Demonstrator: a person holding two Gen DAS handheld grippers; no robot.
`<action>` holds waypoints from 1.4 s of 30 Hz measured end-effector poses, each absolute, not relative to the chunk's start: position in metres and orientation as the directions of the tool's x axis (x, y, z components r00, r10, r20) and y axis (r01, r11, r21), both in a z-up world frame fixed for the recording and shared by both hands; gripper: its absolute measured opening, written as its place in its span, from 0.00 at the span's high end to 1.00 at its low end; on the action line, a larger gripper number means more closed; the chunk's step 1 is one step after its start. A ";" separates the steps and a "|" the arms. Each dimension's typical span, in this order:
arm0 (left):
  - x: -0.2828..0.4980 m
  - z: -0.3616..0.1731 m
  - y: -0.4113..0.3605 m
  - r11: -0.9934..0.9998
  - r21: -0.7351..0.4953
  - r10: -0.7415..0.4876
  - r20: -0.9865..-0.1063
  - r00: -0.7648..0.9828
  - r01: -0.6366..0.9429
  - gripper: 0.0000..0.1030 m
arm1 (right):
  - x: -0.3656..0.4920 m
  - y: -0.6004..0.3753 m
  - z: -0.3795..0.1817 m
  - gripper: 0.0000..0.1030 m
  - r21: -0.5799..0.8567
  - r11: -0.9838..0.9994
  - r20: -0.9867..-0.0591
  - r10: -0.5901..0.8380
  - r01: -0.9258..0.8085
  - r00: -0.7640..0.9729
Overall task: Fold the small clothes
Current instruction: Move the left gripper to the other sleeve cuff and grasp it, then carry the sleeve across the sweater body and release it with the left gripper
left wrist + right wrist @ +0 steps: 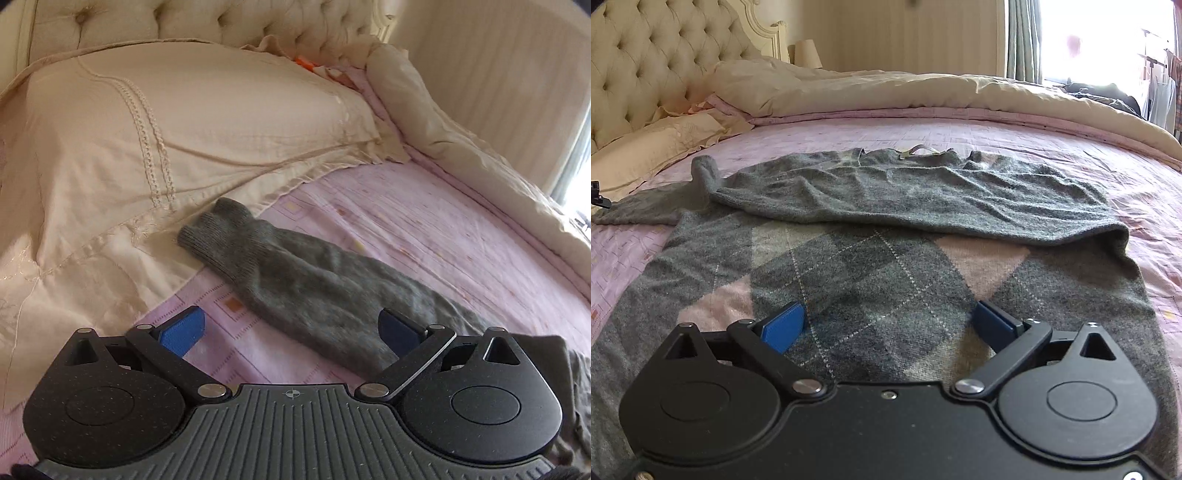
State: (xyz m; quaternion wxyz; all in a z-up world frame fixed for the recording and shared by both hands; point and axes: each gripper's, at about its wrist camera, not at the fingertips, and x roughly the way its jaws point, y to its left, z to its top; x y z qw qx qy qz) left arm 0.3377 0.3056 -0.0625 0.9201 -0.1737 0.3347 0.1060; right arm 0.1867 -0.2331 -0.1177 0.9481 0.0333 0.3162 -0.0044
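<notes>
A grey argyle sweater with pink diamonds lies flat on the pink bedspread. One side is folded across its upper part. Its other sleeve stretches out to the left, the cuff touching the cream pillow. My left gripper hovers open over that sleeve, nothing between its blue pads. My right gripper stands wide open just above the sweater's lower body, pads clear of the knit. A bit of the left gripper shows at the left edge of the right wrist view.
A large cream pillow lies left of the sleeve, against a tufted headboard. A rolled cream duvet runs along the far side of the bed. A window and a lamp are beyond.
</notes>
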 end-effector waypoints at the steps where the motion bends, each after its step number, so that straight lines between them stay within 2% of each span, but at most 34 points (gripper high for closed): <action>1: 0.342 -0.065 0.310 0.911 -0.251 0.087 -0.657 0.749 -0.326 0.02 | 0.187 -0.233 -0.118 0.03 0.060 0.998 -0.600 0.013 0.029 0.800; 8: 0.367 -0.074 0.322 0.926 -0.223 0.097 -0.638 0.764 -0.304 0.03 | 0.187 -0.233 -0.119 0.03 0.058 0.998 -0.601 0.011 0.030 0.799; 9: 0.367 -0.075 0.324 0.926 -0.229 0.095 -0.630 0.771 -0.301 0.16 | 0.187 -0.233 -0.119 0.03 0.057 0.998 -0.601 0.010 0.030 0.799; 11: 0.369 -0.074 0.329 0.913 -0.237 0.122 -0.616 0.778 -0.331 0.49 | 0.187 -0.233 -0.119 0.03 0.055 0.998 -0.602 0.010 0.029 0.799; 12: 0.369 -0.074 0.332 0.902 -0.256 0.124 -0.620 0.775 -0.348 0.80 | 0.187 -0.233 -0.119 0.03 0.056 0.998 -0.602 0.011 0.029 0.799; 13: 0.368 -0.075 0.339 0.884 -0.309 0.091 -0.621 0.778 -0.350 0.88 | 0.187 -0.233 -0.119 0.03 0.057 0.998 -0.601 0.012 0.029 0.799; 14: 0.365 -0.073 0.343 0.872 -0.357 0.055 -0.608 0.792 -0.335 0.91 | 0.187 -0.233 -0.119 0.03 0.058 0.998 -0.601 0.012 0.029 0.799; 19: 0.348 -0.029 0.322 0.911 -0.292 0.095 -0.536 0.839 -0.290 0.93 | 0.187 -0.236 -0.119 0.02 0.079 0.997 -0.599 0.030 0.022 0.800; 27: 0.319 0.096 0.233 0.978 -0.206 -0.049 -0.382 0.923 -0.034 0.93 | 0.184 -0.246 -0.117 0.02 0.150 0.989 -0.579 0.076 0.014 0.812; 33: 0.310 0.163 0.136 0.966 -0.207 -0.210 -0.277 0.938 0.155 0.93 | 0.179 -0.258 -0.106 0.03 0.223 0.975 -0.565 0.126 0.004 0.816; 37: 0.304 0.179 0.064 0.935 -0.207 -0.336 -0.260 0.905 0.288 0.93 | 0.158 -0.268 -0.087 0.03 0.284 0.959 -0.524 0.161 -0.007 0.836; 42: 0.302 0.154 -0.028 0.877 -0.193 -0.479 -0.271 0.835 0.441 0.93 | 0.134 -0.279 -0.071 0.03 0.275 0.961 -0.499 0.155 -0.014 0.852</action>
